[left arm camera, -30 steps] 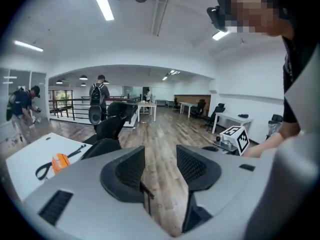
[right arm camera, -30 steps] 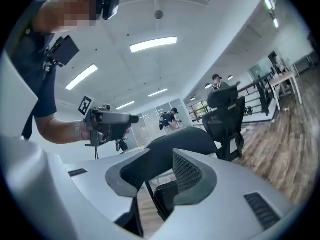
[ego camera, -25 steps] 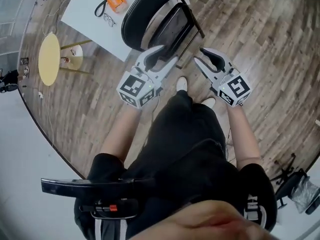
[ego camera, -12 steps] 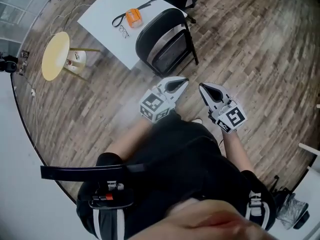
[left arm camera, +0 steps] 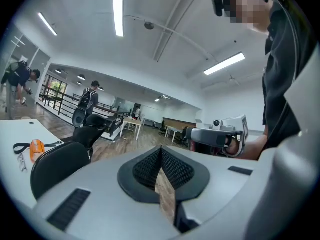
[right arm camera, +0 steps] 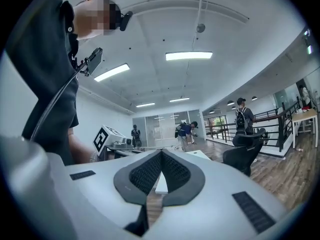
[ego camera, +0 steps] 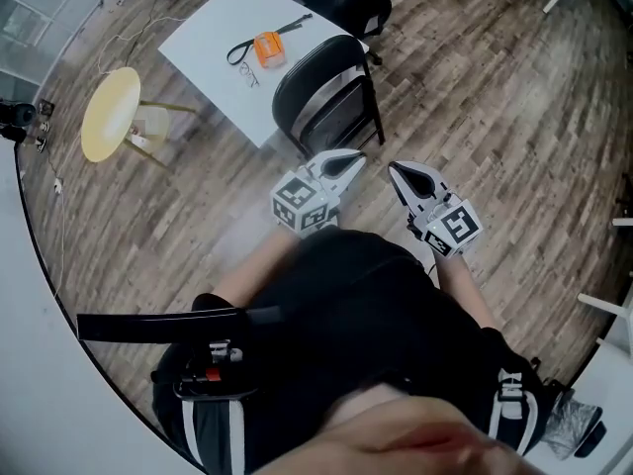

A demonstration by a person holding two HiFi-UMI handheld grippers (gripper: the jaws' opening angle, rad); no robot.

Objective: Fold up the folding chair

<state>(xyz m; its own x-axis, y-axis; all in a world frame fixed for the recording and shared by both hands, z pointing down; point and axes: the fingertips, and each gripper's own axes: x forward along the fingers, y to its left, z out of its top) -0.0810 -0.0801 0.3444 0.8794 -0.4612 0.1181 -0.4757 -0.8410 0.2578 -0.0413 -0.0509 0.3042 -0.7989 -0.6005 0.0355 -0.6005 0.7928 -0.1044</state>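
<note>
Stood over a wooden plank floor in an open office. Held the left claw pinched shut on nothing and the right claw likewise closed and empty, side by side, pointing roughly level and away from the body. Found the folding chair just ahead and slightly left of both tips, apart from them, upright beside the white table, long axis vertical. Judged the left claw marginally nearer. Looked already folded flat; could not confirm.

Black folding chair, thin metal frame, seat swung up flat vs. backrest; stands upright on wood floor, just beside white table edge.
</note>
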